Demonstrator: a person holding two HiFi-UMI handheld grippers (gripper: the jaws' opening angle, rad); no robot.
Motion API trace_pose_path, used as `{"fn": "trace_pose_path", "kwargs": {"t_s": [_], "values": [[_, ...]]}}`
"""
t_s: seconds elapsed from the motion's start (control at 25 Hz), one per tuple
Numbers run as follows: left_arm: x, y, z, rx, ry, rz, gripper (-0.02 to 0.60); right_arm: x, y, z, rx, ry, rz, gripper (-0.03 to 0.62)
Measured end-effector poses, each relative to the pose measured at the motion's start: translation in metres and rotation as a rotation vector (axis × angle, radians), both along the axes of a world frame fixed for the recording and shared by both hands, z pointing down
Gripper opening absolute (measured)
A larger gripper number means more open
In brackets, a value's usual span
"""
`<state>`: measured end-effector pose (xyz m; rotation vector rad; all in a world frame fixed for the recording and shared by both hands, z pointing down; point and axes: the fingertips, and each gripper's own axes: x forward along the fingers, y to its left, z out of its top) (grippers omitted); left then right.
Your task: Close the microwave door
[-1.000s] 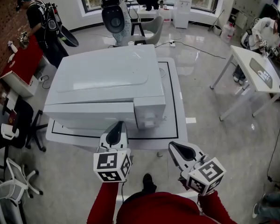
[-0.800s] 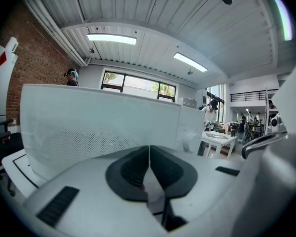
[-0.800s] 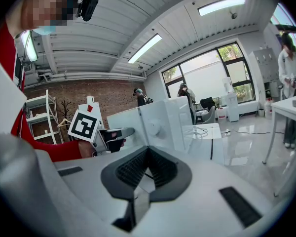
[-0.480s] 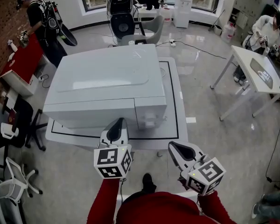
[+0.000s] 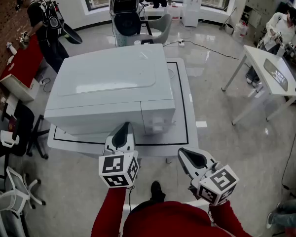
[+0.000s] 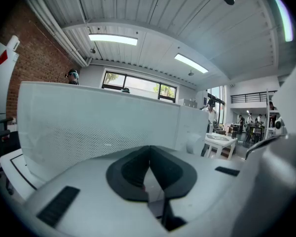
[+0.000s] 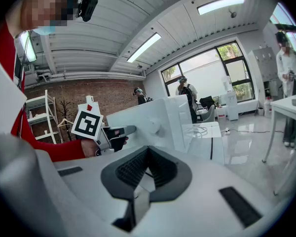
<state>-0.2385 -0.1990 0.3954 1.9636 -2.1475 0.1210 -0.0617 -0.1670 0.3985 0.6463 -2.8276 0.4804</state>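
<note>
The microwave (image 5: 108, 90) is seen on a white table (image 5: 185, 107), with its front turned toward the person. Its door (image 5: 93, 120) takes up the left and middle of that front and appears to lie flush with the control panel (image 5: 158, 116) at the microwave's right end. From so steep a head view it cannot be told whether the latch has caught.

The left gripper (image 5: 122, 134) is held just in front of the microwave, near the seam between door and control panel. Its jaws are pressed together with nothing between them. The right gripper (image 5: 186, 155) is held further from the microwave, off its right front corner. Its jaws are likewise closed on nothing.

The closing is judged to be done, or nearly so. If the latch has not caught, the door could swing out again once it is left alone, and it could then strike the left gripper so close in front. A further push might be given to make sure. If it were too hard, the whole microwave could be slid backward on the smooth table. A push placed too far right would land on the control panel or its knob (image 6: 195, 144) instead of the door.
</note>
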Motion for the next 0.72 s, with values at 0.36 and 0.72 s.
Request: {"fn": "trace_pose_path", "kwargs": {"t_s": [0.36, 0.72], "values": [[0.017, 0.042, 0.004, 0.041, 0.030, 0.135, 0.012, 0.002, 0.005, -0.008, 0.020, -0.021, -0.009, 0.012], [0.031, 0.090, -0.008, 0.079, 0.014, 0.213, 0.011, 0.015, 0.012, -0.011, 0.036, -0.027, -0.018, 0.012]]}}
